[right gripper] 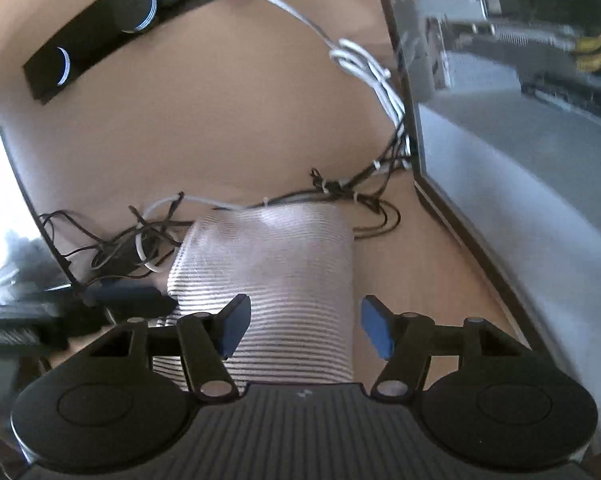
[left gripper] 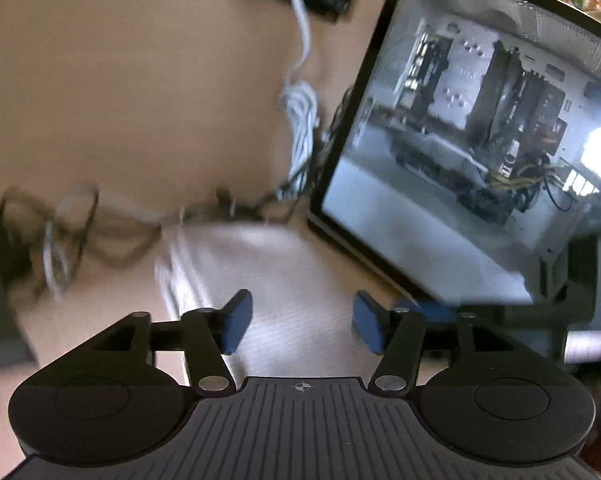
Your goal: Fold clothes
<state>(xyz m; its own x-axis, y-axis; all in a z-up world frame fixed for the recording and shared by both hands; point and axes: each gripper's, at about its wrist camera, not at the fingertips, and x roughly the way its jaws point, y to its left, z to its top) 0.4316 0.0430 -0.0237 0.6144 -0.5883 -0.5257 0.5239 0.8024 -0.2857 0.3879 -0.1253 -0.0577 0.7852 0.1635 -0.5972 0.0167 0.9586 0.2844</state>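
A white garment with thin dark stripes (right gripper: 276, 280) lies folded into a compact rectangle on the tan table. It also shows in the left wrist view (left gripper: 284, 280), blurred. My right gripper (right gripper: 304, 328) is open and empty, its blue pads (right gripper: 232, 330) hovering over the near end of the fold. My left gripper (left gripper: 302, 322) is open and empty, above the near part of the garment. The other gripper's blue tip (left gripper: 424, 308) shows at the right in the left wrist view.
A glass-sided computer case (left gripper: 480, 140) stands close on the right, also in the right wrist view (right gripper: 520, 140). Tangled black and white cables (right gripper: 148, 240) lie behind and left of the garment. A black bar (right gripper: 112, 28) sits at the table's far side.
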